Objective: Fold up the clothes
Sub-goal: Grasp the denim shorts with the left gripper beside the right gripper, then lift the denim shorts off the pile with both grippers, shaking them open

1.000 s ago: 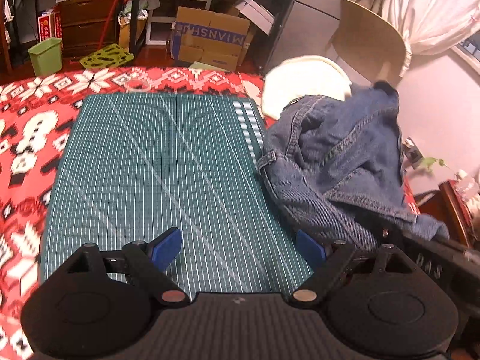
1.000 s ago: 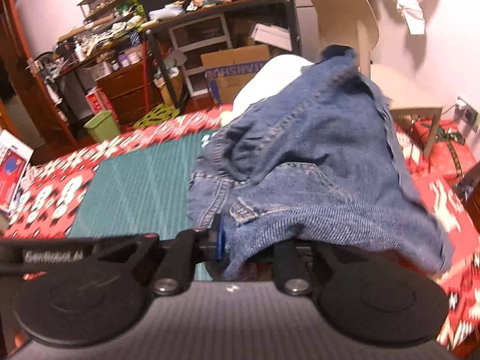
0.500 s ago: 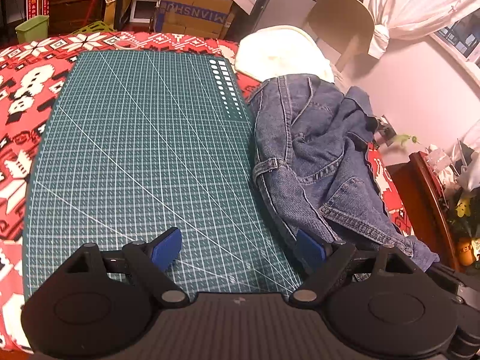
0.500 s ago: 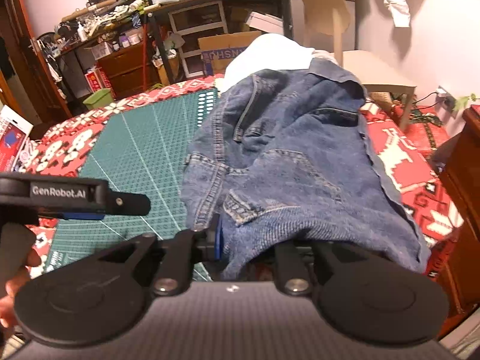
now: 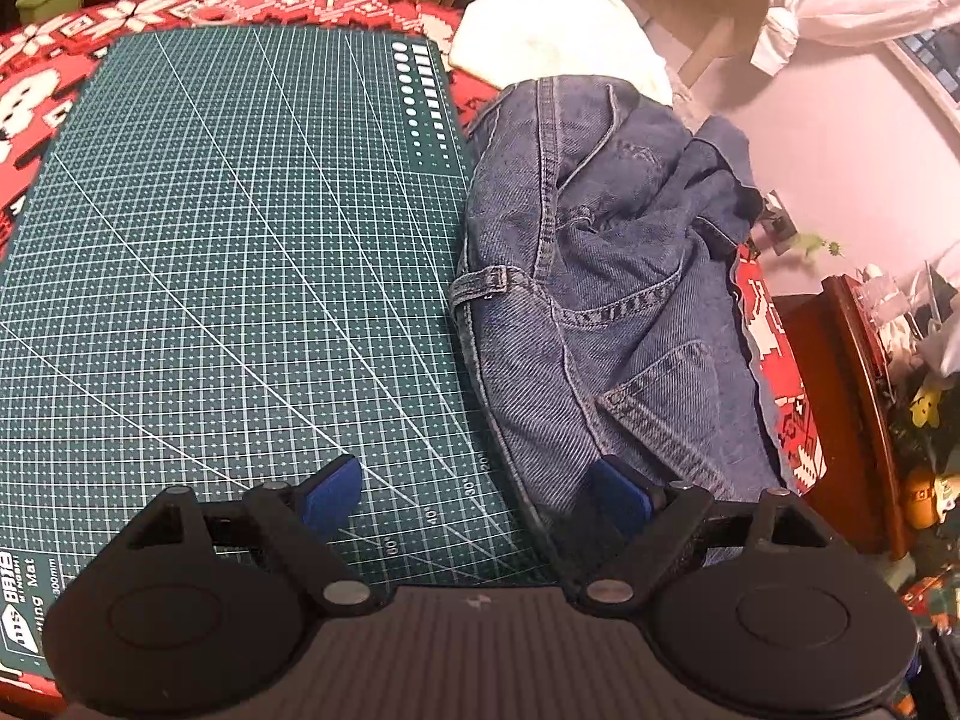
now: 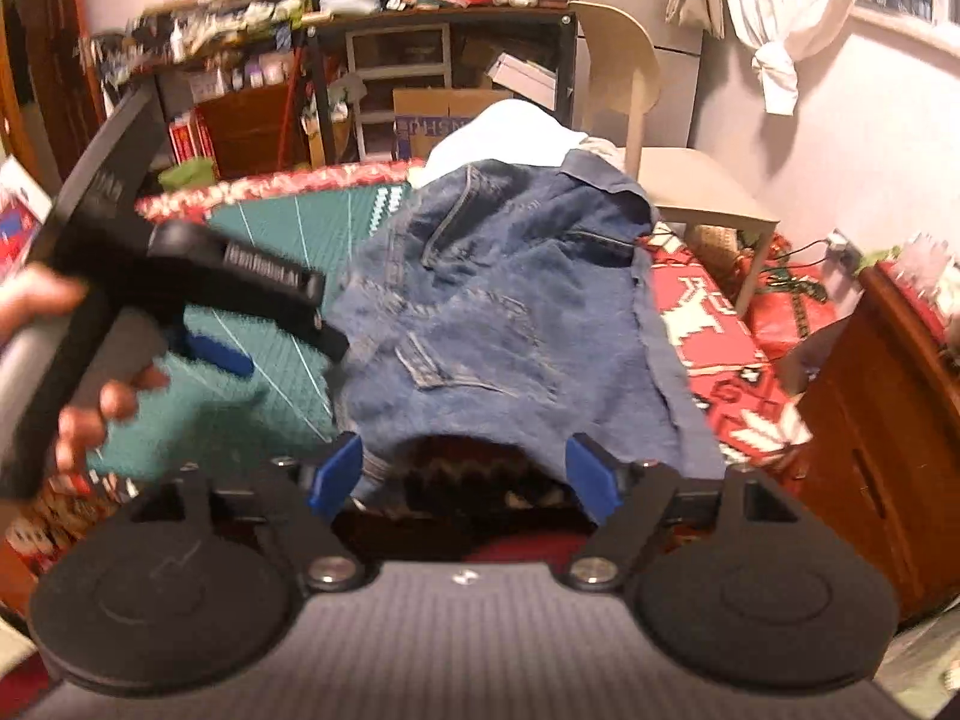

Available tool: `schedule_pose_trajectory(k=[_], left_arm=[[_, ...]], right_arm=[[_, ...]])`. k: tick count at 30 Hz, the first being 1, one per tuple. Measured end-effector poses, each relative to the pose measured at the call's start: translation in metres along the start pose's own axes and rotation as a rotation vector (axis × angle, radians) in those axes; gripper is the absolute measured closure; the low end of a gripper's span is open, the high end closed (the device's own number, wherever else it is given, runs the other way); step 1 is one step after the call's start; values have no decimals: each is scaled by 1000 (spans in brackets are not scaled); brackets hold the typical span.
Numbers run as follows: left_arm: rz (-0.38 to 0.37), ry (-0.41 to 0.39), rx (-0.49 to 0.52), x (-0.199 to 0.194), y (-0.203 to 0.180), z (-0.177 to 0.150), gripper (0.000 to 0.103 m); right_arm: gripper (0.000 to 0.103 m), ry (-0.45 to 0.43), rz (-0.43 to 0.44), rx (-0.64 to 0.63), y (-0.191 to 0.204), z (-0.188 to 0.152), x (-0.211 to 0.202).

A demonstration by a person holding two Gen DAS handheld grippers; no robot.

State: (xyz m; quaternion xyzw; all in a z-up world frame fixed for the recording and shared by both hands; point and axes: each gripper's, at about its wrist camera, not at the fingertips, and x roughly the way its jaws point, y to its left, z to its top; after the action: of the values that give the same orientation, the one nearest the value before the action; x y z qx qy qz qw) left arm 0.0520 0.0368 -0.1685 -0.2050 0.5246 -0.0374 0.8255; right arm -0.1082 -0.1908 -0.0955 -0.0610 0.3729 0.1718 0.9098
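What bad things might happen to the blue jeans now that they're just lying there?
The jeans lie bunched at the table's right side, mostly off the green mat, so part may slip over the edge. The right gripper has just been opening and holds nothing; the left gripper is open too. Creases may get folded in unless the denim is spread first.

Left wrist view steeply down, close over mat (image 5: pixel 228 252); right wrist view shallower; both share jeans (image 5: pixel 600 300)
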Motion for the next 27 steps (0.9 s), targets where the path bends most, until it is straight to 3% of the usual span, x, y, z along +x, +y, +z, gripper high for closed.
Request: schedule_pose_trajectory(k=[6, 13, 18, 20, 26, 27], left_arm=[[27, 41, 1, 12, -4, 13, 17], [-43, 139, -109, 37, 2, 26, 16], [-54, 156, -102, 45, -8, 33, 34], [-62, 168, -123, 48, -9, 35, 59], [-74, 191, -214, 51, 1, 37, 73], [-77, 194, -227, 50, 3, 37, 75]], right_arm=[[25, 19, -41, -121, 0, -4, -3], [25, 46, -79, -342, 20, -1, 38], [27, 38, -53, -315, 19, 13, 66], [29, 35, -47, -327, 21, 15, 73], [29, 32, -35, -330, 21, 26, 94], [35, 36, -28, -327, 21, 28, 96]])
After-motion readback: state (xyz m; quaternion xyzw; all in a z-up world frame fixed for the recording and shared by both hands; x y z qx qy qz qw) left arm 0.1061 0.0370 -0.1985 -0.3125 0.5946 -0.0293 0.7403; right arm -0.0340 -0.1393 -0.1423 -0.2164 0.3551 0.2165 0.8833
